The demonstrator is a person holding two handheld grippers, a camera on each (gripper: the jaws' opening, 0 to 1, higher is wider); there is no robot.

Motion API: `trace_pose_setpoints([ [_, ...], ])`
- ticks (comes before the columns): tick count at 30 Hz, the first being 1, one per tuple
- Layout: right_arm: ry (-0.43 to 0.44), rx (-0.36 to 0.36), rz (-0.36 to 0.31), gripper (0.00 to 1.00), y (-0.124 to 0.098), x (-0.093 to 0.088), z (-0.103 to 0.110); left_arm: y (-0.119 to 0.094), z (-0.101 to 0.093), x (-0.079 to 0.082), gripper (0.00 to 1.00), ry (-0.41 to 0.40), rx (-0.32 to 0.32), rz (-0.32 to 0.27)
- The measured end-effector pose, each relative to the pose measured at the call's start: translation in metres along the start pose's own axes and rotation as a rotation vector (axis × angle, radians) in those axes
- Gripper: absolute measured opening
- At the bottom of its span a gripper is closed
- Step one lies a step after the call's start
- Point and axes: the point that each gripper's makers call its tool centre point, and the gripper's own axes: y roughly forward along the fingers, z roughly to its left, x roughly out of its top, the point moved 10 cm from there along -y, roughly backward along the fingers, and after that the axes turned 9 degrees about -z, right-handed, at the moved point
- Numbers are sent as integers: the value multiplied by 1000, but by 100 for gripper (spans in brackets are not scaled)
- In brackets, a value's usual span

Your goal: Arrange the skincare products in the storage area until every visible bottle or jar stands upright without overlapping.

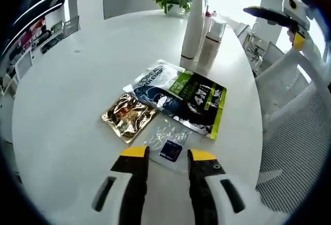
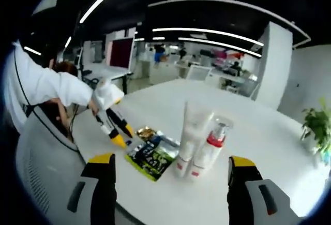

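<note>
Two bottles, tall tube (image 1: 194, 26) and pump bottle (image 1: 211, 44), upright, touching, far past spread left gripper (image 1: 169, 156); clear sachet (image 1: 168, 145) between its jaws. Right gripper (image 2: 173, 169) spread wide, bottles between jaws ahead.

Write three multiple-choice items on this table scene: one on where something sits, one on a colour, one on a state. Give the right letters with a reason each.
1. Where does the gold sachet lie?
A. On top of the white tube
B. Flat on the white table, beside the dark L'Oreal packet
C. Inside the plant pot

2. What colour are the left gripper fingertip pads?
A. Yellow
B. Blue
C. Pink

3. How does the white tube stand?
A. Lying flat
B. Held in the fingers
C. Upright on its cap

Answers: 1 B, the left gripper view shows it flat next to the packet. 2 A, both pads are yellow. 3 C, it rises upright beside the pump bottle, untouched; the right gripper is wide open in front of it.
</note>
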Motion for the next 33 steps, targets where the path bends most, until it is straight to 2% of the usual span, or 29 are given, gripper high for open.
trace_pose_setpoints([
  [4, -10, -11, 21, 90, 0, -9, 3, 0, 0, -2, 29, -31, 20, -29],
  [7, -17, -16, 48, 93, 1, -13, 3, 0, -3, -3, 31, -17, 18, -36],
  [12, -2, -31, 23, 93, 7, -15, -2, 2, -6, -1, 37, -42, 30, -52],
  [14, 13, -35, 21, 92, 8, -17, -3, 0, -9, 1, 41, -22, 45, -60],
  [16, 33, -30, 22, 92, 8, -18, -4, -4, -12, 5, 49, -25, 58, -79],
  [17, 35, -32, 20, 92, 8, -18, -4, -7, -15, 7, 51, -43, 60, -89],
  [19, 35, -32, 28, 92, 8, -19, -5, -13, -19, 11, 54, -30, 61, -117],
  [24, 48, 6, 65, 95, 11, -24, -1, -30, -25, 17, 57, -39, 108, -145],
  [30, 74, 22, 56, 95, 10, -22, -1, -53, -42, 26, 67, -37, 124, -209],
  [33, 62, 24, 70, 96, 9, -22, -3, -65, -51, 31, 64, -15, 145, -214],
])
